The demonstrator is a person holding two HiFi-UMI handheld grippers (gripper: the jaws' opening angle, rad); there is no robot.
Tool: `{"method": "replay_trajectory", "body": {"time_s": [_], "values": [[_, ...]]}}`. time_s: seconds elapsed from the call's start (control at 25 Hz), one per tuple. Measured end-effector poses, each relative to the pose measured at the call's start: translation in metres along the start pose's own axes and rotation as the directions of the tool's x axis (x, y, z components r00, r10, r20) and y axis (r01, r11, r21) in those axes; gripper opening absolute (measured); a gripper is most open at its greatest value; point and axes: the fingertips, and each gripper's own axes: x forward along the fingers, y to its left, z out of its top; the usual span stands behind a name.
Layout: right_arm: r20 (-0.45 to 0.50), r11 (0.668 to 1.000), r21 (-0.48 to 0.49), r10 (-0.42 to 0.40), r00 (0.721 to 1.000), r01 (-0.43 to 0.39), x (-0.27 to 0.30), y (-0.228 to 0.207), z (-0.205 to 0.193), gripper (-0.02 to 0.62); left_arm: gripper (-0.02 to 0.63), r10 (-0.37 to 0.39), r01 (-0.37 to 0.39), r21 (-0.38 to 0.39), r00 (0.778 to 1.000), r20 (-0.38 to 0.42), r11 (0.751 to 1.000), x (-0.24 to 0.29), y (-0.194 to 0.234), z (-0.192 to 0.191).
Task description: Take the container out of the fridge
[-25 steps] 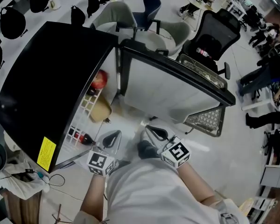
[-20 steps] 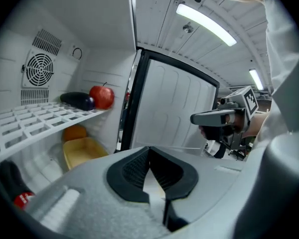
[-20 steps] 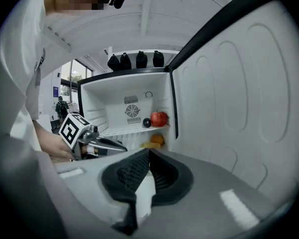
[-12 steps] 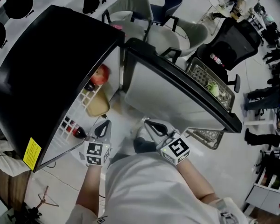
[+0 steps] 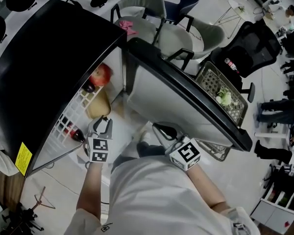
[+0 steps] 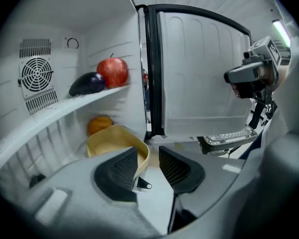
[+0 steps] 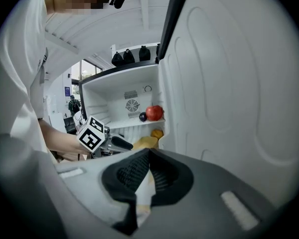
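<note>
A shallow yellow container (image 5: 99, 105) sits on the lower level of the open black fridge (image 5: 54, 58), in front of an orange (image 6: 99, 124). In the left gripper view the container (image 6: 112, 139) lies just beyond my left gripper (image 6: 148, 156). Its jaws are opening, and the container's near rim sits at the gap without being pressed. From above, the left gripper (image 5: 104, 124) is at the fridge mouth. My right gripper (image 5: 159, 129) hangs shut and empty below the open door (image 5: 176, 102). In its own view the right gripper (image 7: 148, 153) points at the container (image 7: 145, 142).
A red apple (image 6: 113, 72) and a dark eggplant (image 6: 87, 83) rest on the upper shelf. The door basket (image 5: 220, 94) holds something green. A dark bottle (image 5: 76, 135) lies on the wire rack at the fridge's lower part. Chairs (image 5: 152, 13) stand behind the fridge.
My left gripper has moved forward to the fridge mouth, up to the container, and its jaws have parted. The right gripper has stayed below the door.
</note>
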Motion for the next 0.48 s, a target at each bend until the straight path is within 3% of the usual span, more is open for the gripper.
{"method": "replay_trajectory", "body": {"time_s": [0.2,0.48], "values": [[-0.01,1.0,0.002,-0.001,1.0,0.001,-0.005,-0.011,-0.003,0.003,0.138,0.009,-0.005,0.046,0.996,-0.09,0.999,0.02,0.004,-0.01],[-0.026,1.0,0.008,-0.013,1.0,0.014,-0.009,-0.023,-0.008,0.003,0.172,0.072,-0.015,0.236,0.969,-0.236,0.972,0.046,0.007,-0.03]]}}
